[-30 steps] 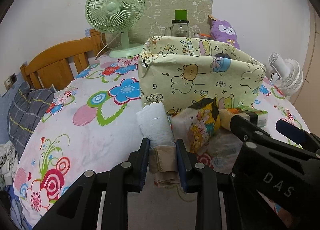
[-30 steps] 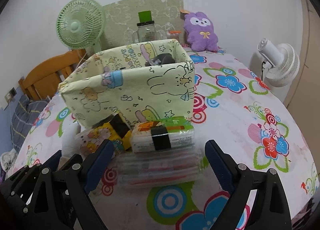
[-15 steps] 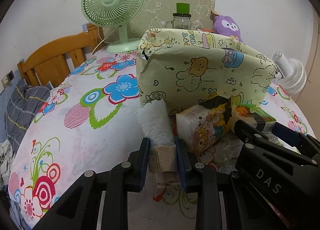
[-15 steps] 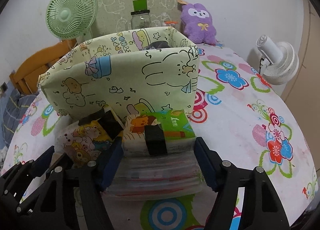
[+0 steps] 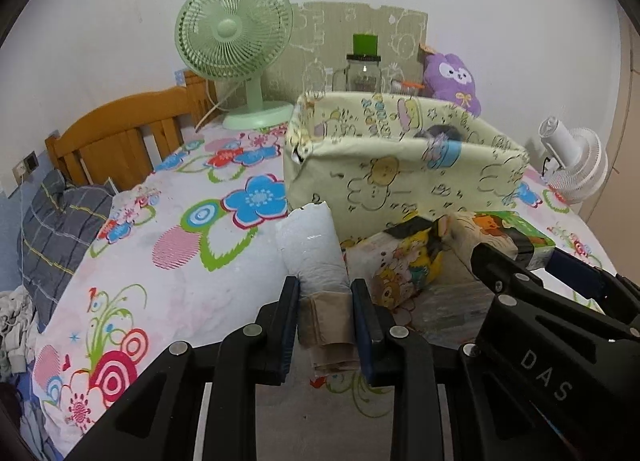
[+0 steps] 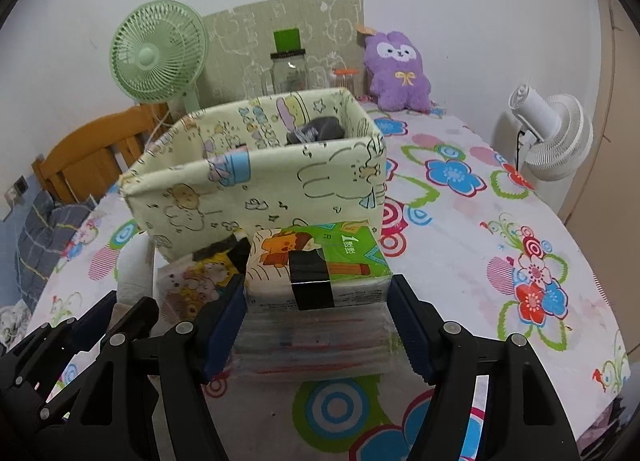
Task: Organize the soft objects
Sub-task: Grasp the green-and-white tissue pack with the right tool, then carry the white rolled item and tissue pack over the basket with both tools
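Observation:
My left gripper is shut on a beige folded cloth whose far end is wrapped in white plastic. My right gripper is shut on a green and orange tissue pack with a black band; both pads press its sides. The pack rests on a clear plastic stack. A yellow cartoon tissue pack lies to its left, between the two grippers. Just behind stands a pale yellow cartoon-print fabric bin with a dark item inside.
The flowered tablecloth runs to an edge at right. A green fan, a glass jar with a green lid and a purple plush stand at the back, a white fan at right, and a wooden headboard at left.
The right jaws have closed from wide apart onto the sides of the green tissue pack. The left gripper keeps its hold on the beige cloth.

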### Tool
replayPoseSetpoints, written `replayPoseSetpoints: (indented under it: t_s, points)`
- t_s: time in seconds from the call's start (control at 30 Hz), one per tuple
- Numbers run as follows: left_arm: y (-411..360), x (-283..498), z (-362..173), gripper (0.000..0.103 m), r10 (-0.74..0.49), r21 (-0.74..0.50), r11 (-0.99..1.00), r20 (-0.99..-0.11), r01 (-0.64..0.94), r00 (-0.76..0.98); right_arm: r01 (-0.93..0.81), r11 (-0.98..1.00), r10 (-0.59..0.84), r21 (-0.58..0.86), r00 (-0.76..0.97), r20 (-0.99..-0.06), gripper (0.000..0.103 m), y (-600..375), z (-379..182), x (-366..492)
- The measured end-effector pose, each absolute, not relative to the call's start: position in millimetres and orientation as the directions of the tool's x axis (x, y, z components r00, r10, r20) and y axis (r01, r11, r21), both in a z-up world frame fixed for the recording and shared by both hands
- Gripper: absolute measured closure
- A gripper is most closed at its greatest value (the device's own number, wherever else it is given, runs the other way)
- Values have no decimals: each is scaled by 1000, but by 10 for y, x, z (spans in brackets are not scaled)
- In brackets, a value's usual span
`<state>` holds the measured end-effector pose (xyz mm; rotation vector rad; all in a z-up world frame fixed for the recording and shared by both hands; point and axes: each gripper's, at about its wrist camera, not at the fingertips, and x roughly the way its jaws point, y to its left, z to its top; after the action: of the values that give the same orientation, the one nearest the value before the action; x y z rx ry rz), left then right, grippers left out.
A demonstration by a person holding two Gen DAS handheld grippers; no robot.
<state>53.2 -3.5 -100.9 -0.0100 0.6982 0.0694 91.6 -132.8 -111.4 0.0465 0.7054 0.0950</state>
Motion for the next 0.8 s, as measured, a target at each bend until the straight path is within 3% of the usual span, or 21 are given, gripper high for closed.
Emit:
replayPoseSetpoints:
  t_s: [0.8]
  points:
    - [-240,182,-450,78,2,3,1000,-554,-1,832,-96,992,124,80,826,-551,29,-1363,-505,433]
